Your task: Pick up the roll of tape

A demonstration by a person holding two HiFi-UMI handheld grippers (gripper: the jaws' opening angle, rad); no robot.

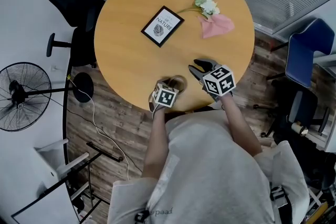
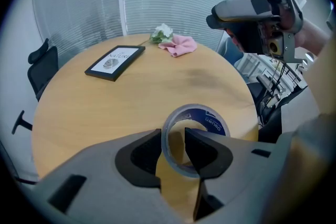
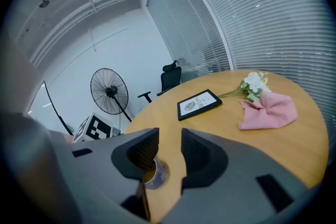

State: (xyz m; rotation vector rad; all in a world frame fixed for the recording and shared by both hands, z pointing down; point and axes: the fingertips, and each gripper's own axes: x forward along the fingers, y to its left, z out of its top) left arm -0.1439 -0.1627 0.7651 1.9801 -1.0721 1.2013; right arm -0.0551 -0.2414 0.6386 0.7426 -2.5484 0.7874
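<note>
Left gripper (image 2: 173, 147) jaws narrowly spread astride near wall of roll of tape (image 2: 212, 123) | right gripper (image 3: 169, 150) jaws apart, empty | likely light, stiff, slick: pinch wall

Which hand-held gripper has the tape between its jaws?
The left hand-held gripper: one jaw sits inside the tape, the other outside its wall. The right hand-held gripper has nothing between its open jaws.

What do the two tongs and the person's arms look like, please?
The left tongs and right tongs are grey moulded shells with black ribbed pads inside the jaws. Each carries a white cube with black square markers. The person wears a light grey short-sleeved shirt.
</note>
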